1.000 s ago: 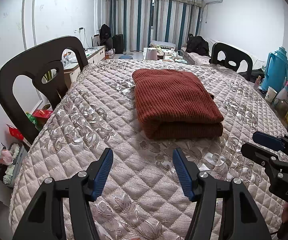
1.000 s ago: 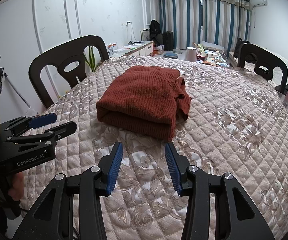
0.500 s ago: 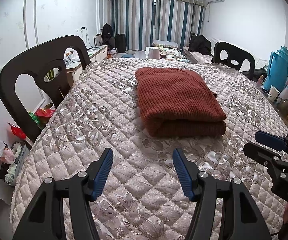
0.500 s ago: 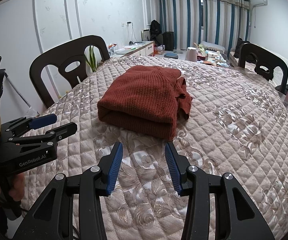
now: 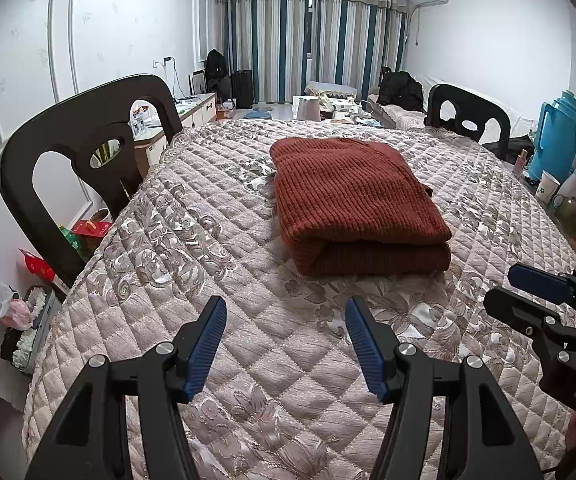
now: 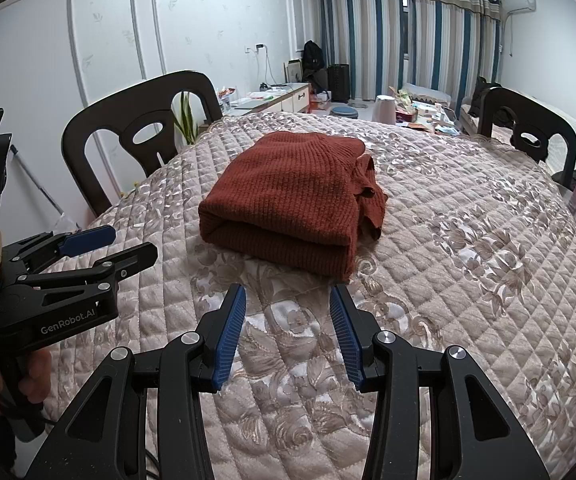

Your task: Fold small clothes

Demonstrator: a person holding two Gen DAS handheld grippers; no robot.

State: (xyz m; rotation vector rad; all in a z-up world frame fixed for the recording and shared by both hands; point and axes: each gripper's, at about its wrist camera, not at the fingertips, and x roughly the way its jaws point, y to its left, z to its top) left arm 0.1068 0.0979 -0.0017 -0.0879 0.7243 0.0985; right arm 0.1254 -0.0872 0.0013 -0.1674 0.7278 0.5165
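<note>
A rust-red knitted sweater (image 5: 352,196) lies folded into a thick rectangle on the quilted table cover (image 5: 191,248); it also shows in the right wrist view (image 6: 292,196), with a loose edge sticking out at its right side. My left gripper (image 5: 285,320) is open and empty, held above the cover in front of the sweater, apart from it. My right gripper (image 6: 288,306) is open and empty, just short of the sweater's near right corner. Each gripper shows in the other's view: the right gripper (image 5: 528,292) at the right, the left gripper (image 6: 115,244) at the left.
Dark wooden chairs stand at the table's left (image 5: 83,148) and far right (image 5: 468,116). A blue thermos (image 5: 560,132), cups and small bottles crowd the right side. A kettle (image 5: 308,108) and clutter lie beyond the far edge. Bags sit on the floor at the left (image 5: 23,320).
Both grippers have stayed open and almost still. The left wrist view has drifted slightly, so the sweater sits a little higher and farther right in it.
</note>
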